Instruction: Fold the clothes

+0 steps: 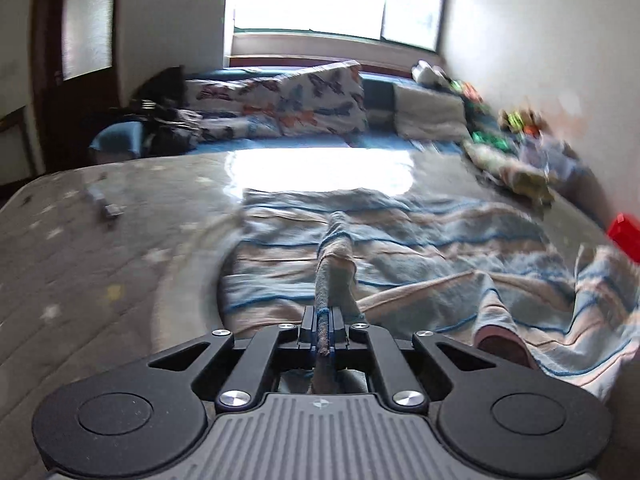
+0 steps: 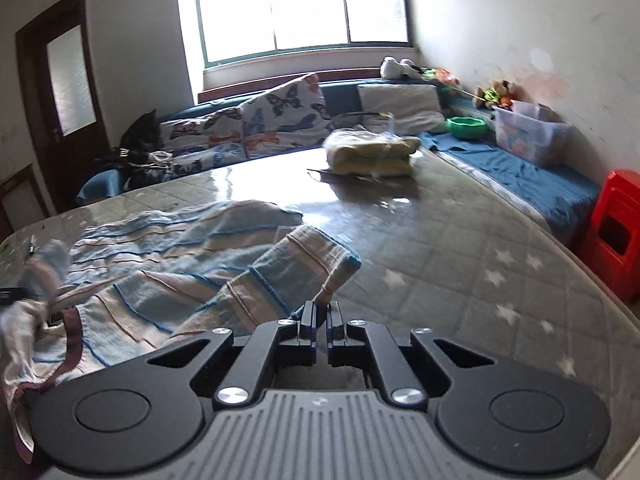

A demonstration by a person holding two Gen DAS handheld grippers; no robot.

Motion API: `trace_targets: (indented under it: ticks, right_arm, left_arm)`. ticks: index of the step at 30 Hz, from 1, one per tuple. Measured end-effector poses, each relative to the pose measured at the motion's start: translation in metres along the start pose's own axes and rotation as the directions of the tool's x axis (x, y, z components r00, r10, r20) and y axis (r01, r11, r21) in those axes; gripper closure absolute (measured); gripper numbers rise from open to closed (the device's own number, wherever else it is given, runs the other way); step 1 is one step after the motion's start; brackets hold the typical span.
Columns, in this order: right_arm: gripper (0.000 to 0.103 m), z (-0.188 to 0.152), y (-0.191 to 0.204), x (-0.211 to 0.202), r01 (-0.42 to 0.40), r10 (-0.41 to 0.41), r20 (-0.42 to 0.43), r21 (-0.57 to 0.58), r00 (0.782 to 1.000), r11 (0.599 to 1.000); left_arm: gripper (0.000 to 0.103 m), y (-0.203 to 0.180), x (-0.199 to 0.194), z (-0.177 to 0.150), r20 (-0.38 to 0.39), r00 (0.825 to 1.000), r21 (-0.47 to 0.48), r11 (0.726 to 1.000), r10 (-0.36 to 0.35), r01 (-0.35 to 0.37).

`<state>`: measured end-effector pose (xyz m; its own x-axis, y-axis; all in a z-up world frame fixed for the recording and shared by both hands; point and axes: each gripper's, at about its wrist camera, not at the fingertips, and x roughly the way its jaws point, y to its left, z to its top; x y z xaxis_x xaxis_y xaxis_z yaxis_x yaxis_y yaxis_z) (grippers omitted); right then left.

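Mattress (image 2: 460, 248): grey quilted w/ white stars, fills centre & lower frame in both views; window glare on its far part.
Bench seating (image 2: 520, 172): blue cover, runs along back & right wall; butterfly-print cushions (image 2: 276, 120) upper centre.
Striped garment (image 1: 400, 248): light blue/beige w/ thin blue lines, spread crumpled on mattress; centre to lower right in left wrist view, left to centre in right wrist view. Maroon-trimmed edge at lower left of right view.
Red stool (image 2: 616, 232): right edge, off mattress.
Clear storage box (image 2: 528, 132): upper right, on bench.
Yellow folded bundle (image 2: 372, 152): upper centre, on far part of mattress, well apart from garment.
Green bowl (image 2: 466, 126): on bench, left of box.
Left gripper (image 1: 323, 330): lower centre; fingers closed tight on a raised ridge of garment.
Right gripper (image 2: 321, 312): lower centre; fingers nearly closed, pinching garment's near right corner.
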<state>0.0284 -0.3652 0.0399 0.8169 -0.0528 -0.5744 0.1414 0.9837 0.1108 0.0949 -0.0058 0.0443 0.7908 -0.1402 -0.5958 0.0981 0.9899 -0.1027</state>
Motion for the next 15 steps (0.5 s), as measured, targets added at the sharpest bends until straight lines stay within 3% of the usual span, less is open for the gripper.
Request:
trace_targets:
  ticks: [7,12,15]
  right_arm:
    - [0.1,-0.011,-0.014,-0.018,0.026,-0.027,0.017,0.035,0.999,0.999]
    - [0.1,-0.019,-0.02,-0.028,0.03,-0.031,0.012,0.039,0.999,0.999]
    - [0.097,-0.021,-0.017,-0.025,0.014,-0.014,0.0,0.022,1.0,1.0]
  left_arm:
    - [0.1,0.043,-0.066,-0.032,0.021,0.998,-0.114,0.992,0.063,-0.06]
    - [0.1,0.055,-0.075,-0.061,-0.068,0.994,-0.158,0.983,0.08,-0.09]
    - [0.094,0.062,-0.079,-0.075,-0.118,0.989,-0.182,0.977,0.086,-0.106]
